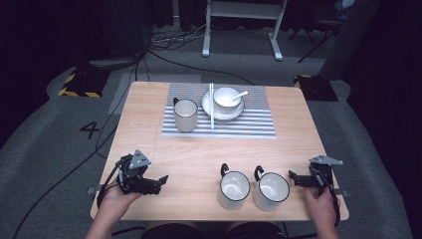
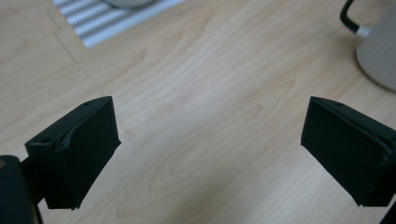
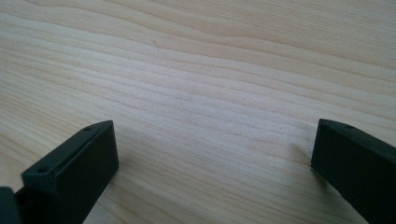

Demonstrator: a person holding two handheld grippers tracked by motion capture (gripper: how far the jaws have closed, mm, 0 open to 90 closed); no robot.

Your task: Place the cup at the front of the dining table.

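Two white mugs with dark rims and black handles stand side by side near the table's front edge, the left mug [image 1: 234, 189] and the right mug [image 1: 271, 191]. My left gripper [image 1: 161, 183] rests low at the front left, open, its jaws pointing right toward the left mug. In the left gripper view its jaws [image 2: 210, 126] stand wide apart over bare wood, with that mug [image 2: 379, 51] at the top right. My right gripper [image 1: 293, 179] sits just right of the right mug, open and empty. The right gripper view shows its jaws [image 3: 215, 144] spread over wood.
A striped placemat [image 1: 249, 124] lies at the table's far middle. On it stand a third mug [image 1: 185, 115], a white bowl [image 1: 226, 97] on a saucer with a spoon, and chopsticks [image 1: 211, 105]. The placemat's corner [image 2: 107, 21] appears in the left gripper view.
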